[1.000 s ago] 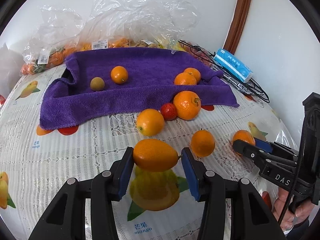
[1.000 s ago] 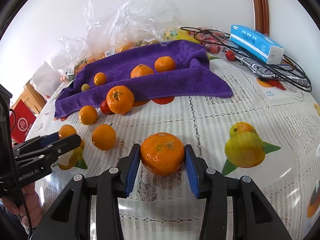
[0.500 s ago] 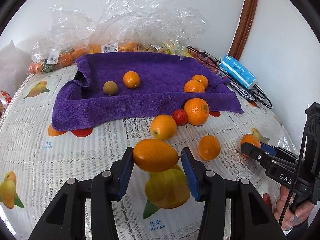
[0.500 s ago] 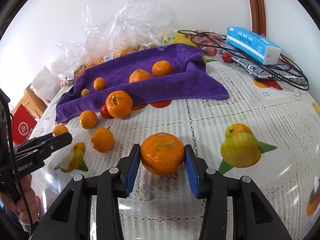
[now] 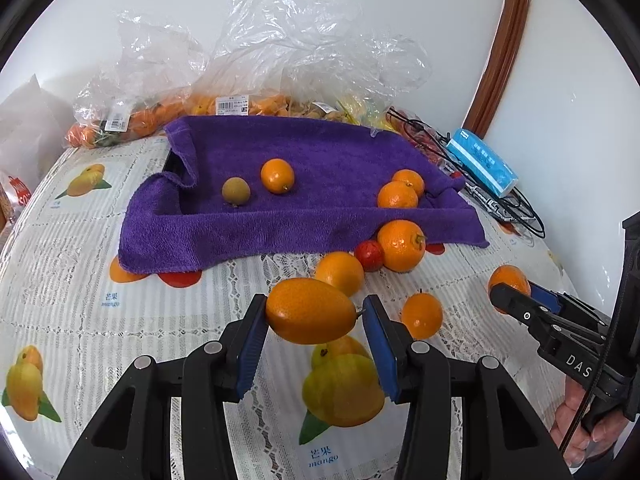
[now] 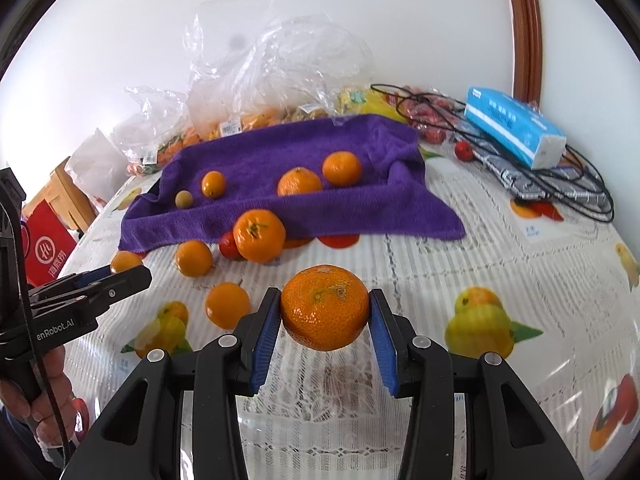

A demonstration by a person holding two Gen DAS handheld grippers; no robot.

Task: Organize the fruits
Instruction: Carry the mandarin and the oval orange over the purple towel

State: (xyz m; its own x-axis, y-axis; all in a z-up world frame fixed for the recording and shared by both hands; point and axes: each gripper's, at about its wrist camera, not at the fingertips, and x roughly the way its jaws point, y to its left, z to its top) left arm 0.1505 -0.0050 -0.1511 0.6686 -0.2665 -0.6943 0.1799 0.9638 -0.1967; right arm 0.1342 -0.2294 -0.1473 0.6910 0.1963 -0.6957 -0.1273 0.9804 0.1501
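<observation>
My left gripper (image 5: 314, 316) is shut on an oval orange kumquat (image 5: 310, 310), held above the tablecloth. My right gripper (image 6: 325, 312) is shut on a round mandarin (image 6: 325, 306), also held above the table. A purple towel (image 5: 320, 160) lies at the back with a small brown fruit (image 5: 236, 191), a kumquat (image 5: 277, 176) and two mandarins (image 5: 398, 196) on it. In front of it lie a large mandarin (image 5: 401, 245), a red cherry tomato (image 5: 370, 255) and two small oranges (image 5: 340, 272). The right gripper shows at the right of the left wrist view (image 5: 512, 300).
Clear plastic bags of fruit (image 5: 240, 80) stand behind the towel. A blue tissue pack (image 6: 516, 126) and black cables (image 6: 560, 184) lie at the back right. A red box (image 6: 48, 248) is beyond the table's left edge. The tablecloth (image 6: 460, 264) has printed mangoes.
Both grippers have lifted and drawn back a little with their fruits held. The towel and loose fruits have not moved on the table.
</observation>
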